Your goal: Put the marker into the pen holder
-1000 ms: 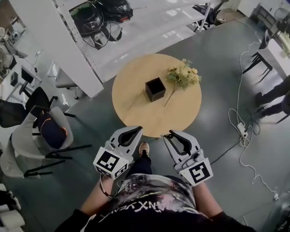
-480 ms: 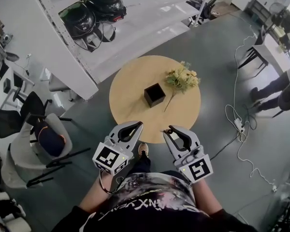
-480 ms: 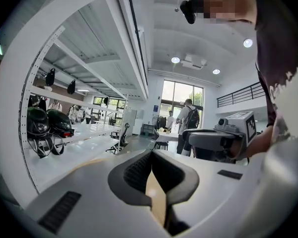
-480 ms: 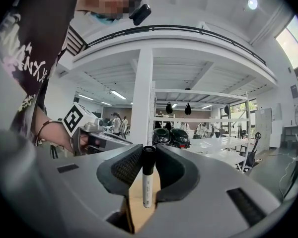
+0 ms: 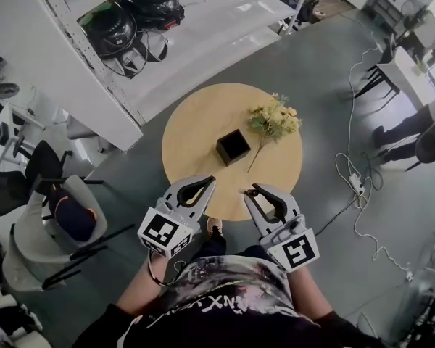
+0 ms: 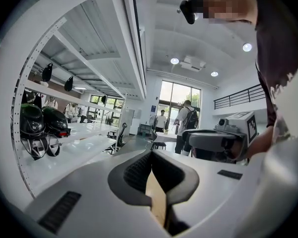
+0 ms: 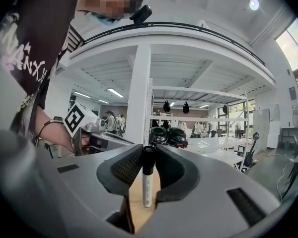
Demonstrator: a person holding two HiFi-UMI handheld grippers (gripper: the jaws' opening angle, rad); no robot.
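Head view: the left hand-held gripper [image 5: 205, 185] and the right hand-held gripper [image 5: 249, 192] are held side by side over the near edge of the round wooden table [image 5: 196, 122]. The black pen holder [image 5: 233, 146] stands near the table's middle, apart from both, with flowers [image 5: 274, 119] just beside it.

Left gripper view: its jaws are closed together with nothing between them.

Right gripper view: the jaws clamp a marker [image 7: 147, 185], white-bodied with a black cap, standing upright between the pads.
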